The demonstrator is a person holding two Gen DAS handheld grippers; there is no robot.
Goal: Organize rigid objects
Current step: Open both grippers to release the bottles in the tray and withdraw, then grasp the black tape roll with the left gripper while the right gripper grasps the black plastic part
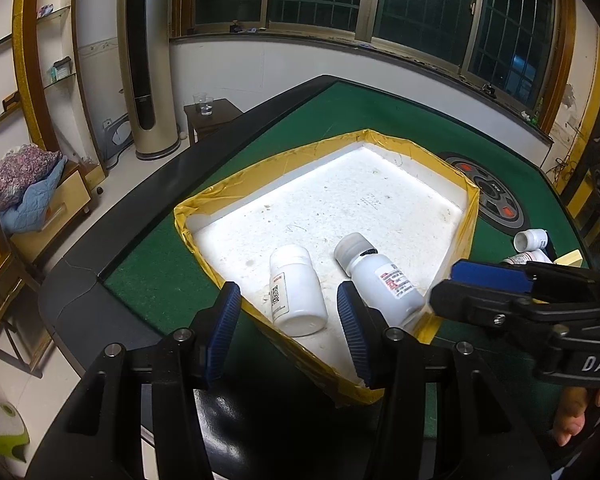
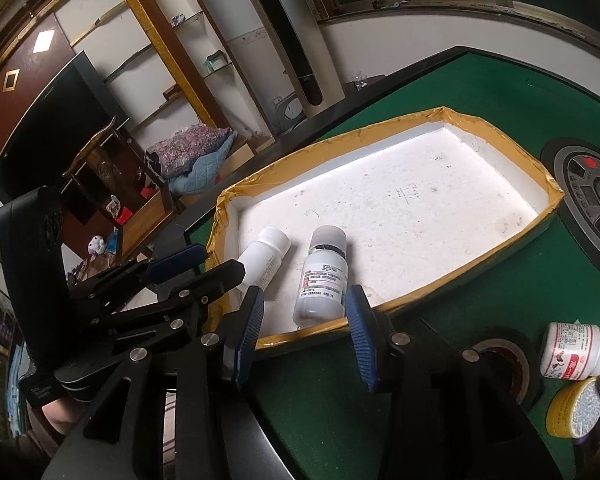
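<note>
Apparently both tongs (image 1: 288, 322) (image 2: 306, 334) hover open; two bottles (image 1: 298, 290) (image 2: 324, 276) lie in tray (image 2: 476, 276).

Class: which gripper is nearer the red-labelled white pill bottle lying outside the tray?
Right. The right gripper hovers just left of that bottle; the left gripper is beyond it, over the tray's opposite corner.

Print on both bottle labels too small to read. Base of the plain white bottle (image 2: 265, 255) hidden behind the left gripper (image 2: 204, 262) in right wrist view. Yellow-rimmed tin (image 2: 576, 408) cut by frame edge — contents unclear. Hand (image 1: 580, 412) mostly out of frame.
</note>
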